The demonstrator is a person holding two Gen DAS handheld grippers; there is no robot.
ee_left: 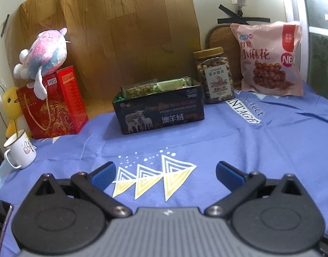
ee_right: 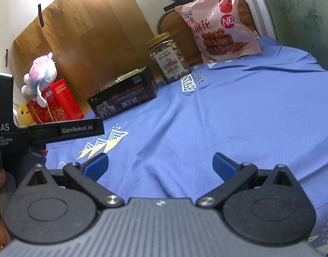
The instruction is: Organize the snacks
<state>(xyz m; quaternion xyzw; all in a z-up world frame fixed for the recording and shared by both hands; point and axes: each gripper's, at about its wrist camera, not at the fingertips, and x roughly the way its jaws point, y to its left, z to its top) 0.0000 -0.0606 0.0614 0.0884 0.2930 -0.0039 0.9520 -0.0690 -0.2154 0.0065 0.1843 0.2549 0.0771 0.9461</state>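
My left gripper (ee_left: pixel 165 174) hangs low over the blue cloth (ee_left: pixel 239 145) with its blue fingers (ee_left: pixel 105 174) spread wide and nothing between them; beneath the gap I see the printed white and yellow triangles (ee_left: pixel 155 177). My right gripper (ee_right: pixel 160 165) is likewise spread wide and empty above the same cloth, and at its left edge I see the body of the other handheld unit (ee_right: pixel 63 129). Past the left gripper, well apart from it, the dark tin box (ee_left: pixel 159 109) sits open on the cloth with green-wrapped snack packets (ee_left: pixel 151 86) lying inside it. Just to the right of the box stands the clear nut jar (ee_left: pixel 215 76) with a gold lid, upright, and beside that the pink snack bag (ee_left: pixel 269 60) leans against a woven mat at the wall. To the left of the box a red gift box (ee_left: pixel 54 105) stands with a pink and blue plush toy (ee_left: pixel 44 55) on top, a yellow plush (ee_left: pixel 11 107) behind it, and a white mug (ee_left: pixel 19 152) near the cloth's edge.
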